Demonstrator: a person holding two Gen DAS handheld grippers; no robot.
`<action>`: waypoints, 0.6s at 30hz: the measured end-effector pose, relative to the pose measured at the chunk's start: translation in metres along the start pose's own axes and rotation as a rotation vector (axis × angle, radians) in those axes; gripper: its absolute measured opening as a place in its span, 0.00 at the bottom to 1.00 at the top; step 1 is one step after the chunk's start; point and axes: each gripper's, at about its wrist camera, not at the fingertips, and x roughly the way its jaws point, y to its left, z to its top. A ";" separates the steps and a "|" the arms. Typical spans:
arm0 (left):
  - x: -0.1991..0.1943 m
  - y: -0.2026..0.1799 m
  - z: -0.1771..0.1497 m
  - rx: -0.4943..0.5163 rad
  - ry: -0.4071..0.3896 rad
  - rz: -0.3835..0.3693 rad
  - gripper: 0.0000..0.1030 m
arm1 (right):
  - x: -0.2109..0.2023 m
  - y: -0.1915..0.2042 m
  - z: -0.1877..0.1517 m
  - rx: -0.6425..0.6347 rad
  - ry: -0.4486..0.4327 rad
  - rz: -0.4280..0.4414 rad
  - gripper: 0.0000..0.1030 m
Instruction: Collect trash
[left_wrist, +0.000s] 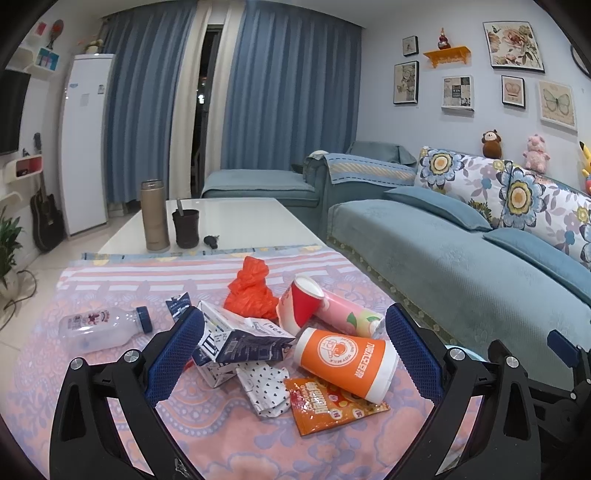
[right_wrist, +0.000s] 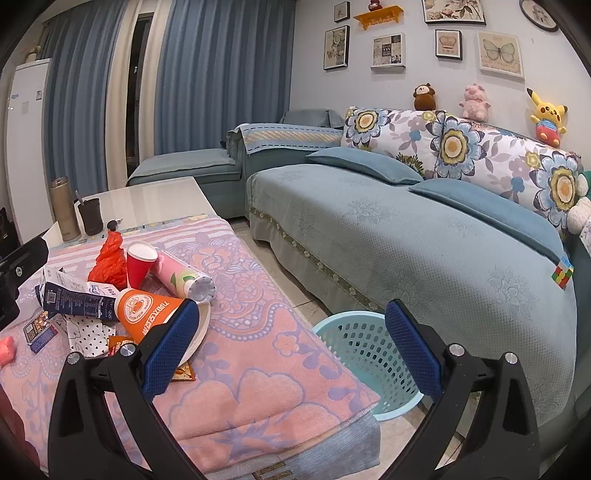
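A white low table (left_wrist: 236, 218) draped with a pink patterned towel (left_wrist: 221, 424) bearing an orange paper cup (left_wrist: 345, 363), red cup (left_wrist: 301, 304), clear plastic bottle (left_wrist: 103, 326), orange bag (left_wrist: 251, 290)

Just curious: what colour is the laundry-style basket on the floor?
Light turquoise basket, clearest in the right wrist view.

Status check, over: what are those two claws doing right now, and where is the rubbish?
Left gripper open, empty. Right gripper open, empty. Trash pile, orange cup included, on blanket. Basket on floor beside table, nothing blocking.
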 end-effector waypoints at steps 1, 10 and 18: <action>0.000 0.000 0.000 -0.001 0.002 0.002 0.93 | -0.001 0.000 0.000 -0.001 -0.004 0.003 0.93; -0.001 0.018 0.002 -0.060 0.020 -0.006 0.93 | -0.002 0.001 0.000 0.005 -0.007 0.026 0.92; 0.003 0.079 0.009 -0.189 0.068 0.023 0.93 | 0.000 0.014 0.009 -0.050 -0.018 0.109 0.79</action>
